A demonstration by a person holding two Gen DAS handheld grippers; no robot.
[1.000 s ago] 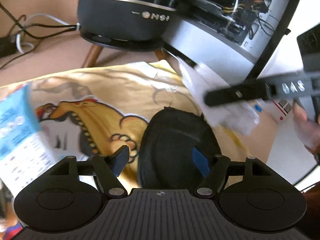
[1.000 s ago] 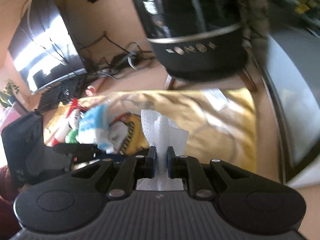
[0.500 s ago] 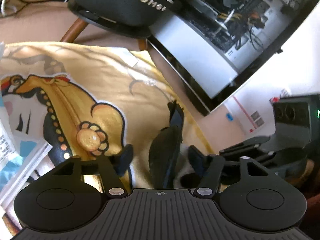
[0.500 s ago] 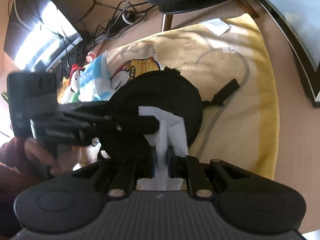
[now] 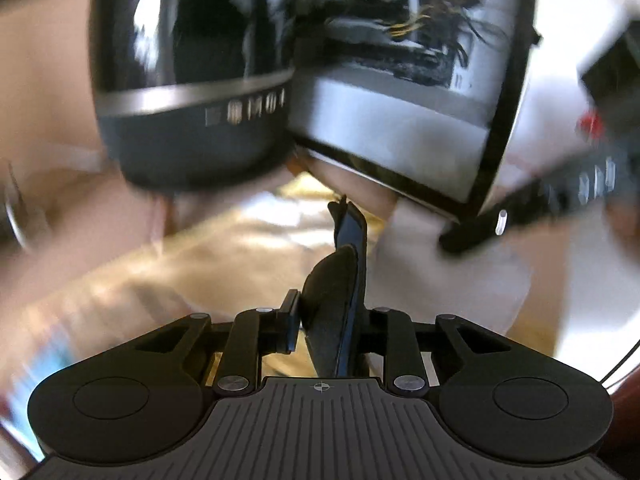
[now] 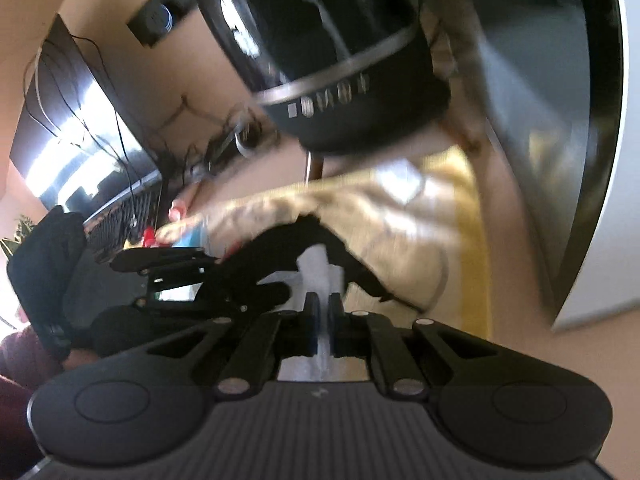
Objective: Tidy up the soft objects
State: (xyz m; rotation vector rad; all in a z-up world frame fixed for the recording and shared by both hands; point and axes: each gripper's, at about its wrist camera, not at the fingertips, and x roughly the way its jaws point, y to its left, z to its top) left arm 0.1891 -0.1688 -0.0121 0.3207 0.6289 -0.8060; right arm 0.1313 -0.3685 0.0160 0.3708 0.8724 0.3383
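Observation:
A black round soft pad (image 5: 336, 280) stands edge-on between the fingers of my left gripper (image 5: 328, 316), which is shut on it. In the right wrist view the same pad (image 6: 280, 248) hangs over the yellow printed cloth (image 6: 400, 216), with the left gripper (image 6: 176, 260) at its left side. My right gripper (image 6: 324, 312) is shut on a white tissue (image 6: 318, 264) that sticks up between its fingers. From the left wrist the right gripper (image 5: 520, 216) reaches in from the right with the tissue (image 5: 448, 272) beneath it. Both views are motion-blurred.
A black round appliance (image 5: 192, 92) on wooden legs stands behind the cloth, with a glass-sided computer case (image 5: 400, 92) to its right. Cables (image 6: 224, 148), a keyboard (image 6: 120, 220) and a monitor lie at the far left. A blue-white packet (image 6: 188, 240) lies on the cloth's left part.
My left gripper went from open around the black pad to shut on it and lifted it. The right gripper kept hold of the tissue. Both cameras swung upward.

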